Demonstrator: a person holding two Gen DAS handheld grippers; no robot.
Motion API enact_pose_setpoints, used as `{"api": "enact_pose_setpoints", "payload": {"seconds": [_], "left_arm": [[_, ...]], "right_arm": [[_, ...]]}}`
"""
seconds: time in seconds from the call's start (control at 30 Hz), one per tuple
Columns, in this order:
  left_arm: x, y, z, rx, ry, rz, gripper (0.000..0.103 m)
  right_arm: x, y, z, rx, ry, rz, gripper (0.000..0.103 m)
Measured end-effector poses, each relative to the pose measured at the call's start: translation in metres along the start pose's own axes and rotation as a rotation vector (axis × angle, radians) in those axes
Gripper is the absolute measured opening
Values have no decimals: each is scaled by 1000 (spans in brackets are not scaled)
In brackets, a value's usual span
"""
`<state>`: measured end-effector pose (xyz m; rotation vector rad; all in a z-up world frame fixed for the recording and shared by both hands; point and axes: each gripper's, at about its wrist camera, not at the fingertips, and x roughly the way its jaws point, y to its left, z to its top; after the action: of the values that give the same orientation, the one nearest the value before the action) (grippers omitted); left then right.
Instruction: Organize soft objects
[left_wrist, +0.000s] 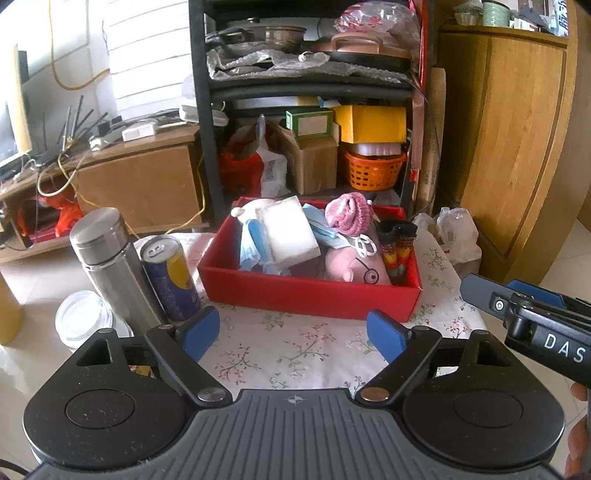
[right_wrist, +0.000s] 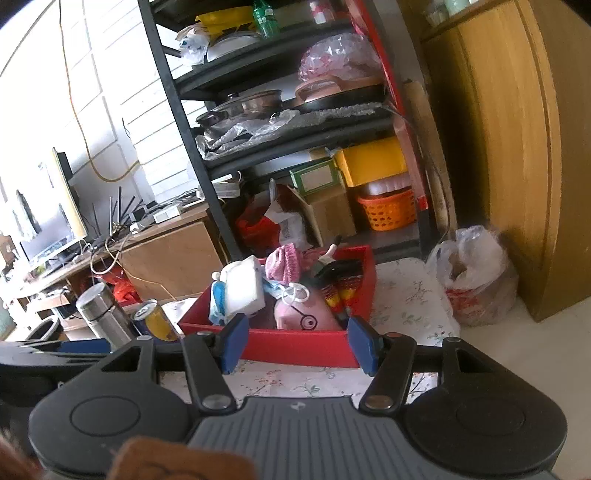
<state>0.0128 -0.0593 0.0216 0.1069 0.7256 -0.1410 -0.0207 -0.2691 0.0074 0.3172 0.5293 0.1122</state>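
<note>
A red box (left_wrist: 306, 295) (right_wrist: 365, 280) stands on the floral tablecloth (left_wrist: 295, 354), full of soft things. In it lie a pink plush pig (left_wrist: 354, 266) (right_wrist: 306, 314), a white pad (left_wrist: 291, 232) (right_wrist: 243, 284), blue face masks (left_wrist: 251, 243), a pink knitted hat (left_wrist: 349, 214) (right_wrist: 282, 262) and striped socks (left_wrist: 397, 254) (right_wrist: 343, 291). My left gripper (left_wrist: 293, 328) hovers just in front of the box, open wide and empty. My right gripper (right_wrist: 299, 341) is also short of the box's near wall, its jaws apart with nothing between them; its side shows at the right in the left wrist view (left_wrist: 517, 317).
A steel flask (left_wrist: 110, 262), a drink can (left_wrist: 171, 280) and a clear glass lid (left_wrist: 81, 317) stand left of the box. A cluttered black shelf (left_wrist: 201, 110) rises behind the table. A plastic bag (left_wrist: 458, 232) and a wooden cabinet (left_wrist: 517, 129) are on the right.
</note>
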Motion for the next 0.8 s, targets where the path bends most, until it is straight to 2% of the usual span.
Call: {"api": "enact_pose_setpoints", "payload": {"seconds": [0.8], "left_arm": [[0,0,-1,-9,-1,28,86]], "right_arm": [[5,7,-6,-7,16,24,31]]}}
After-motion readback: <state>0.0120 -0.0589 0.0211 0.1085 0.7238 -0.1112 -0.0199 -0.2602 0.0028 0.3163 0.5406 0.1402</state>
